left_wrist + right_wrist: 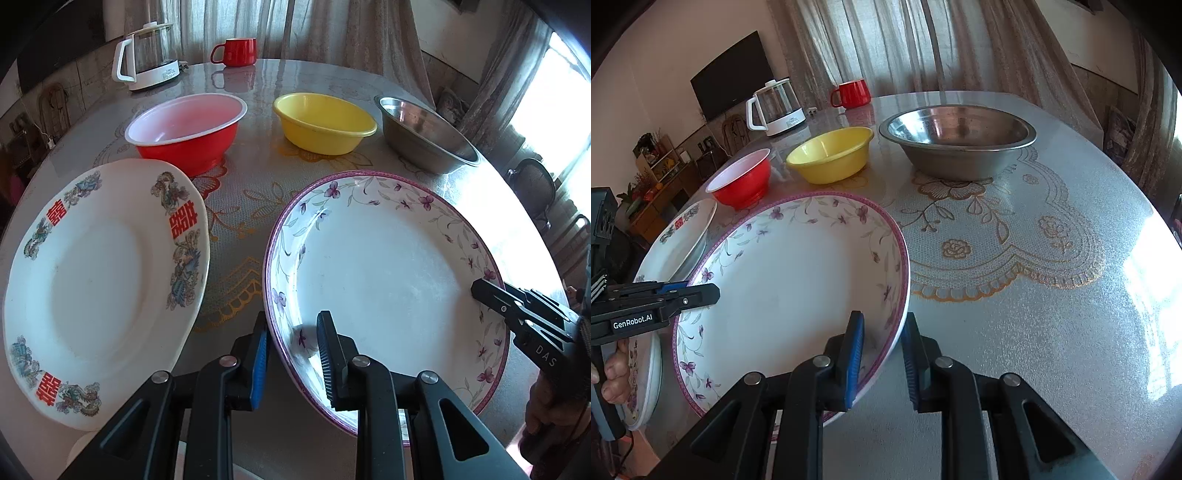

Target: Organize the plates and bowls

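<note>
A large floral plate with a purple rim (388, 266) (790, 280) is held tilted above the table by both grippers. My left gripper (291, 354) straddles its near-left rim, jaws closed on it. My right gripper (882, 354) clamps its right rim and shows at the right of the left wrist view (517, 306). A white plate with red characters (99, 280) (683, 236) lies to the left. Behind stand a red bowl (184, 129) (742, 181), a yellow bowl (325, 122) (831, 153) and a steel bowl (424, 133) (956, 140).
A glass kettle (147, 55) (775, 107) and a red mug (236, 51) (851, 94) stand at the table's far edge. Another floral plate (642, 373) lies under the held one at the near left. The patterned tablecloth (1015, 258) covers the round table.
</note>
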`<state>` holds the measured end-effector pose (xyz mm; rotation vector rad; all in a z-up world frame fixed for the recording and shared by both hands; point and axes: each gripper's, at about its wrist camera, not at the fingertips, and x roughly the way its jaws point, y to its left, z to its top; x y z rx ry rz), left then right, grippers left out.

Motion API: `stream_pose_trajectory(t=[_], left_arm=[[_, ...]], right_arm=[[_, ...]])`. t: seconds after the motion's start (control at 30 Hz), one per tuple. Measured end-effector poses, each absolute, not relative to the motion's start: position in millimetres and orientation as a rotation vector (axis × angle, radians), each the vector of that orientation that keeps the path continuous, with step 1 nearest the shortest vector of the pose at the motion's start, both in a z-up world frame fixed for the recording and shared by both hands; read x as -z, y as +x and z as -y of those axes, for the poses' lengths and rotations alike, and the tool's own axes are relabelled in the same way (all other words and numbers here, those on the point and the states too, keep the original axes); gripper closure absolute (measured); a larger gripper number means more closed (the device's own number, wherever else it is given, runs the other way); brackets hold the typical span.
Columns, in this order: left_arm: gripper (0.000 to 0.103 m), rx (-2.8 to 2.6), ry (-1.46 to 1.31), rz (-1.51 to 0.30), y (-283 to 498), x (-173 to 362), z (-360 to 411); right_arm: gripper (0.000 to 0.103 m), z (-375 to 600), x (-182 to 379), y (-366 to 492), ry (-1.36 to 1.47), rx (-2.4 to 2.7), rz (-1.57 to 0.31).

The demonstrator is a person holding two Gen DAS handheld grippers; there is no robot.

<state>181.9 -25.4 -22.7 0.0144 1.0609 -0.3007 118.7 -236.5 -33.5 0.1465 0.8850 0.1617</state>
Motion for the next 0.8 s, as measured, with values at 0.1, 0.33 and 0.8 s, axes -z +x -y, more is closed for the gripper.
stream_pose_trajectory(t=[0.1, 0.33, 0.8], left_arm=[[0.078, 0.304, 0.006, -1.066, 178.5, 22.4, 25.2], [0.077, 0.283, 0.021, -1.061, 173.1, 22.1, 22.1], [0.07, 0.242, 0.005, -1.056, 168.9, 22.8, 26.5]], right_arm=[[0.084, 233.2, 32.7, 116.9, 0.137, -0.141, -0.888], [0.084, 230.7, 33.4, 110.4, 0.158, -0.163, -0.894], [0.08, 219.3, 34.6, 109.5, 0.149, -0.074, -0.887]])
